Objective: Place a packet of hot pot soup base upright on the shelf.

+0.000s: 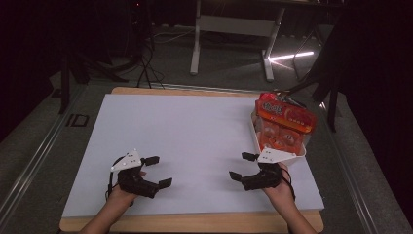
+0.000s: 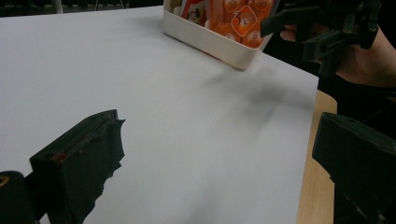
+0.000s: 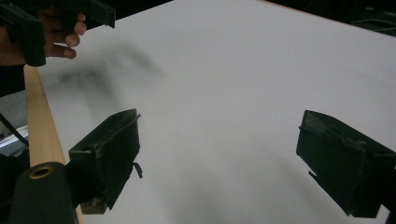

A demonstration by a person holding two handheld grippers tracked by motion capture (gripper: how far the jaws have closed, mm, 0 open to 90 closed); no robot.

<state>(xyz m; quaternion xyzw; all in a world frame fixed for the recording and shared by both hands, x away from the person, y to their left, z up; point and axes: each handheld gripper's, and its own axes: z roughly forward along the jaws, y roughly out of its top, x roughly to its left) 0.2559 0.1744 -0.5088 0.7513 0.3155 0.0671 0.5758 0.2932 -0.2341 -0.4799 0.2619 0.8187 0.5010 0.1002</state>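
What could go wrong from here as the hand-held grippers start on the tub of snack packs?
The white tub sits at the right edge of the white sheet, so a nudge from the right hand-held gripper might push it off. The orange snack packs pile above its rim and could spill out. The left hand-held gripper is far off and would have to reach across.
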